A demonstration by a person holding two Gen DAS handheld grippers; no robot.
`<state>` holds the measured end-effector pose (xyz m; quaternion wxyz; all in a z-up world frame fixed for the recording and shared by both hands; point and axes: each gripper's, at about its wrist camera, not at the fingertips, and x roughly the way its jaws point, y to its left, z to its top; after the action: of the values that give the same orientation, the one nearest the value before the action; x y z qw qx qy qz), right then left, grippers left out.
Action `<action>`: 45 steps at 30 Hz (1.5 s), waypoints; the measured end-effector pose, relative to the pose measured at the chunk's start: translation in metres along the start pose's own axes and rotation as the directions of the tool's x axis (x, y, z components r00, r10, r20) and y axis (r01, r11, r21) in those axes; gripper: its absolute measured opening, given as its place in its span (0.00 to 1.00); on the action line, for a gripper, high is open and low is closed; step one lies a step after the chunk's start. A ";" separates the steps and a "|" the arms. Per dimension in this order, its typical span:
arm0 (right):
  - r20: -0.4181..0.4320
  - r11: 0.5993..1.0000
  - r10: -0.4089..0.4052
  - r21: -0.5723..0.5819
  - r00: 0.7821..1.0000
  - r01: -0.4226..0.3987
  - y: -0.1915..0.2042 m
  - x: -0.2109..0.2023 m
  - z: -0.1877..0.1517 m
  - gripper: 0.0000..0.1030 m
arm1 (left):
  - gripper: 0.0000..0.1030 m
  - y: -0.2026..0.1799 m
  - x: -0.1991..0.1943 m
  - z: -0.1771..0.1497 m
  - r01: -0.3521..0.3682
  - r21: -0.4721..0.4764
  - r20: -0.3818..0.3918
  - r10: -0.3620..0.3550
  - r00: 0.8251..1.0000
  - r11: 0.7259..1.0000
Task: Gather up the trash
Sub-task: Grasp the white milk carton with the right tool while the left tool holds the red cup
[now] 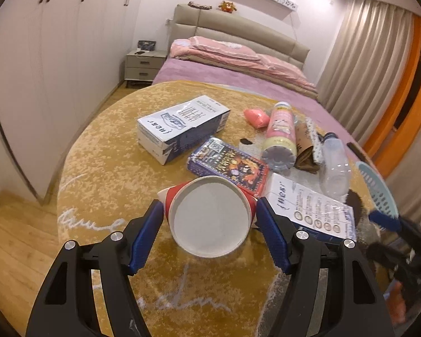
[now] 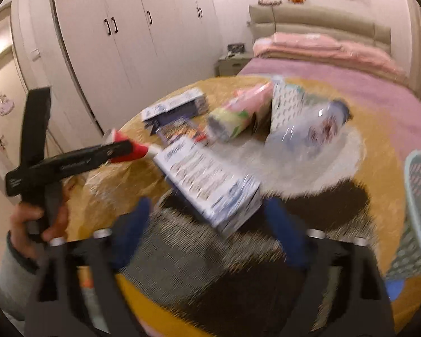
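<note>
My left gripper (image 1: 209, 210) is shut on a red and white paper cup (image 1: 210, 216), its blue pads on the cup's two sides and its mouth facing the camera. The right wrist view shows that same gripper (image 2: 126, 148) from the side, holding the cup (image 2: 137, 151) above the table. My right gripper (image 2: 207, 210) stands open and blurred. The near end of a white and blue box (image 2: 210, 185) lies between its fingertips with gaps on both sides. One of its blue fingers (image 1: 384, 219) shows at the right edge of the left wrist view.
On the gold-clothed round table (image 1: 112, 174) lie another white box (image 1: 182, 123), a purple box (image 1: 227, 163), a pink and yellow canister (image 1: 280, 137), a clear bottle (image 1: 334, 163) and brown paper (image 1: 306, 146). A pale blue basket (image 2: 418, 196) stands at the right edge. A bed lies behind.
</note>
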<state>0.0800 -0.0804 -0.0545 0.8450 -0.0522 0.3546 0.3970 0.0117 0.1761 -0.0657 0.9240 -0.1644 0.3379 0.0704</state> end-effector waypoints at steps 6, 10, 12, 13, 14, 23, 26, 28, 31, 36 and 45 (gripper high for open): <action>-0.098 0.993 0.006 -0.114 0.995 -0.018 -0.003 0.043 0.024 0.84 | 0.65 0.003 -0.007 0.000 0.032 -0.005 0.030 -0.032 0.999 0.999; -0.125 0.988 -0.008 -0.155 0.992 -0.012 0.003 0.065 0.025 0.84 | 0.65 0.006 -0.012 0.003 0.031 -0.007 0.050 -0.031 0.998 0.999; -0.150 0.986 0.005 -0.164 0.989 -0.030 0.004 0.074 0.025 0.84 | 0.65 0.006 -0.013 0.006 0.032 -0.008 0.054 -0.031 0.998 0.999; -0.155 0.985 0.007 -0.167 0.988 -0.033 0.005 0.077 0.025 0.84 | 0.65 0.006 -0.013 0.007 0.032 -0.008 0.057 -0.032 0.998 0.999; -0.157 0.985 0.009 -0.169 0.988 -0.035 0.006 0.080 0.025 0.84 | 0.65 0.006 -0.013 0.007 0.033 -0.007 0.058 -0.032 0.998 0.999; -0.139 0.986 -0.003 -0.166 0.990 -0.020 0.008 0.065 0.013 0.67 | 0.65 -0.002 -0.013 0.009 0.049 0.007 0.067 -0.050 0.997 0.999; -0.117 0.991 -0.039 -0.133 0.992 0.023 0.009 0.055 0.006 0.65 | 0.64 -0.005 -0.017 0.011 0.057 0.010 0.078 -0.057 0.995 0.998; -0.106 0.994 -0.062 -0.096 0.992 0.052 0.009 0.050 0.002 0.64 | 0.65 -0.007 -0.020 0.012 0.061 0.013 0.087 -0.061 0.994 0.998; -0.114 0.994 -0.105 -0.002 0.988 0.105 0.003 0.041 -0.004 0.64 | 0.65 -0.010 -0.021 0.014 0.066 0.022 0.092 -0.067 0.993 0.998; -0.102 0.981 -0.152 0.102 0.983 0.162 0.006 0.029 -0.016 0.66 | 0.65 -0.016 -0.017 0.011 0.077 0.034 0.083 -0.079 0.993 0.996; -0.131 0.979 -0.193 0.037 0.972 0.199 0.013 0.045 -0.022 0.68 | 0.64 -0.016 -0.016 0.009 0.087 0.035 0.078 -0.090 0.993 0.996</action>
<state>0.0782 -0.0509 -0.0975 0.8568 -0.0909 0.4106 0.2985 0.0085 0.1640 -0.0445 0.9414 -0.1619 0.2941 0.0307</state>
